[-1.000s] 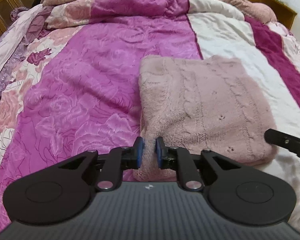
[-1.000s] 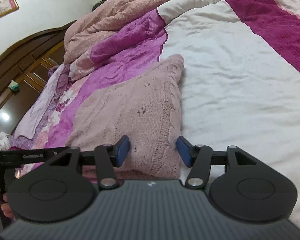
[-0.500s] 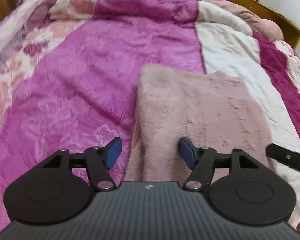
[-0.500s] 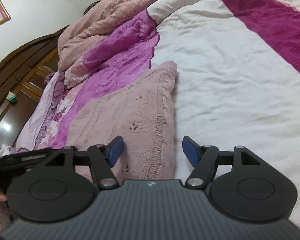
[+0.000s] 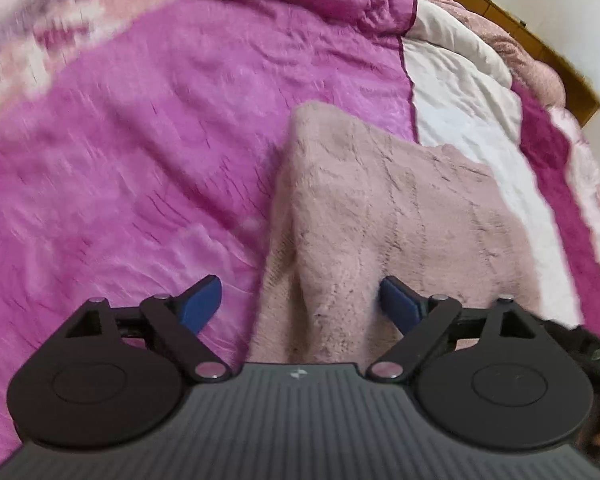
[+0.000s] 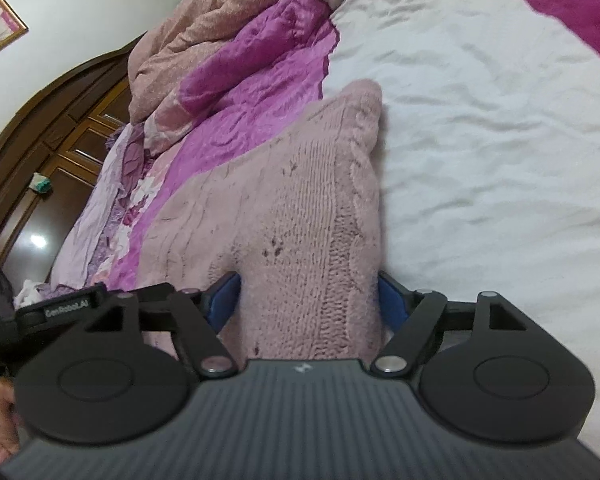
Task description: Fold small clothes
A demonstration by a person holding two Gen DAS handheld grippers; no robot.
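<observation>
- My left claw stands wide; its jaws have just been opening, and the near left corner of the sweater lies between them with neither pad pressing on it.
- My right claw has just been opening too. The near right corner of the knit fills the gap between its pads; they look close to the wool, but I judge nothing is gripped.
- So I read both corners as released, with the sweater lying as a folded rectangle straight ahead of both claws on the quilt.
- To finish this step well, I want to draw both claws straight back and slightly up, so no pad snags the fluffy knit and drags the fold open.
- The left view is blurred, so I should slow that hand before judging the edges.
- Beyond the right claw, the cable edge runs away from me along the white sheet; I would check it lies straight.
- Farther off, the sweater's far corners look flat, though I cannot tell how well the layers line up.
</observation>
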